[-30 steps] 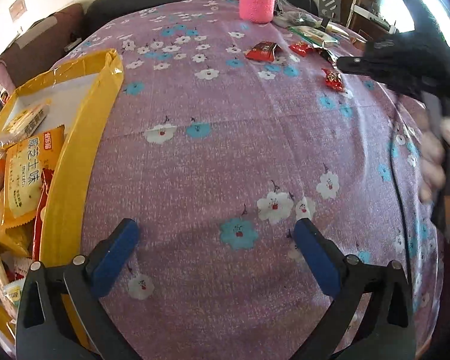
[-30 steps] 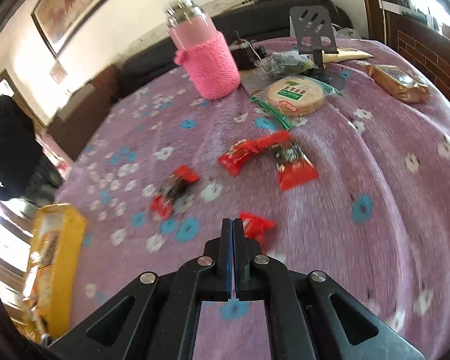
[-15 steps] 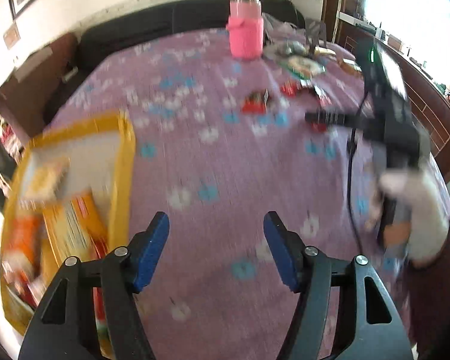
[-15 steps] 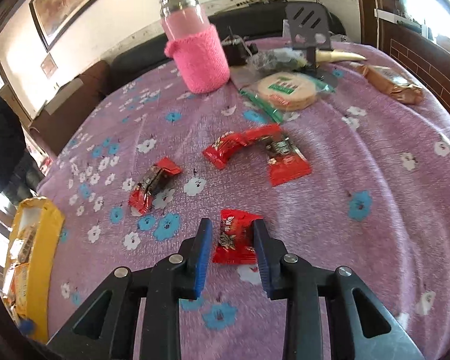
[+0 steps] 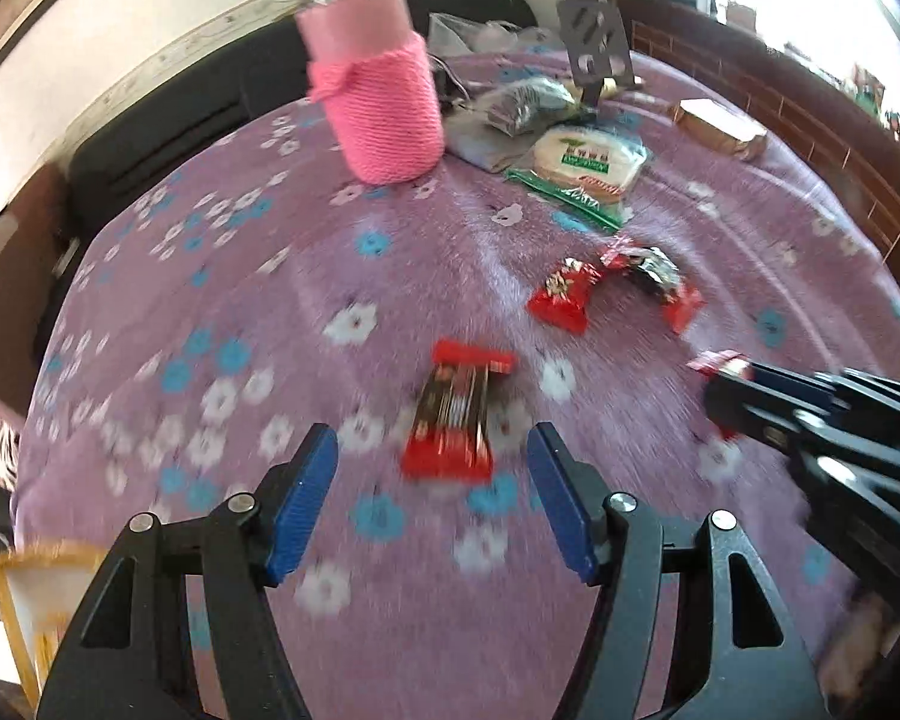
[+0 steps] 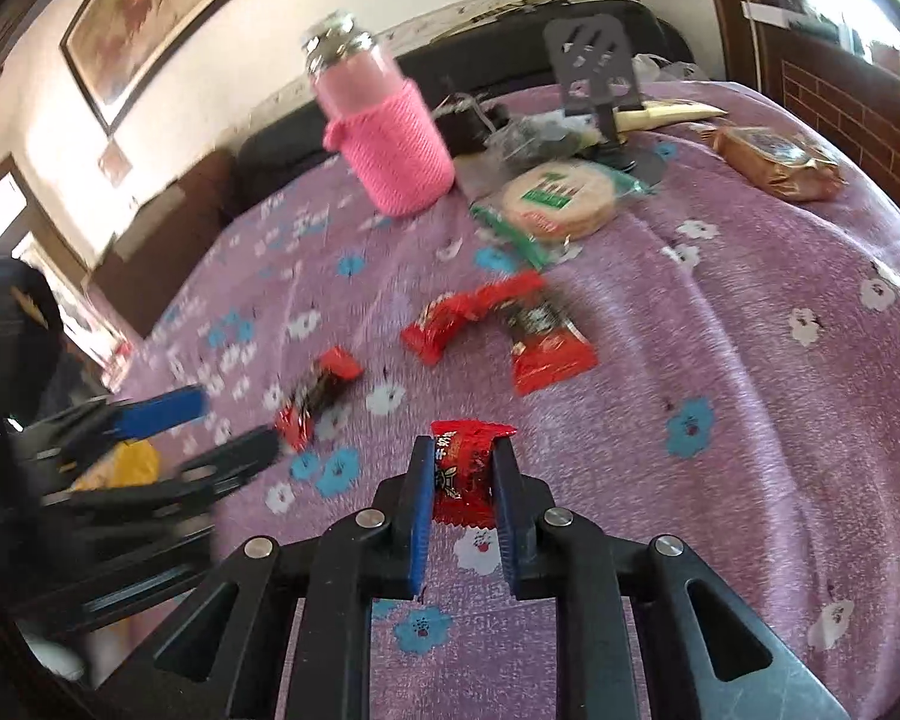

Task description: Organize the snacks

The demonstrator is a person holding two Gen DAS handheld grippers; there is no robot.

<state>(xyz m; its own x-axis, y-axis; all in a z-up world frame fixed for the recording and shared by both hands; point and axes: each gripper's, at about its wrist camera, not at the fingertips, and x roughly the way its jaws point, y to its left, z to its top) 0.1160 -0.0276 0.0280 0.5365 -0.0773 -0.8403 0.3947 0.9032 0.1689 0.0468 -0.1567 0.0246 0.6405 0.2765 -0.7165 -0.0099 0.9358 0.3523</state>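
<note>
Several small red snack packets lie on the purple flowered cloth (image 6: 750,396). My right gripper (image 6: 463,468) has its blue pads on both sides of one red packet (image 6: 465,468), touching it. My left gripper (image 5: 429,468) is open, with a red-and-brown packet (image 5: 456,420) lying just ahead between its fingers. That packet shows in the right wrist view (image 6: 318,393) beside the left gripper's fingers (image 6: 162,408). Two more red packets (image 6: 444,321) (image 6: 543,342) lie farther back. The right gripper shows in the left wrist view (image 5: 744,384) with the red packet tip (image 5: 717,363).
A pink knit-sleeved bottle (image 6: 384,138) stands at the back. Near it are a round cracker pack (image 6: 555,198), a brown wrapped snack (image 6: 774,162), a black phone stand (image 6: 594,78) and a dark bag (image 5: 522,102). A corner of the yellow box (image 5: 36,618) shows at lower left.
My left gripper swung from the yellow box across the table to the red-and-brown packet. My right gripper opened, moved onto the near red packet and narrowed around it.
</note>
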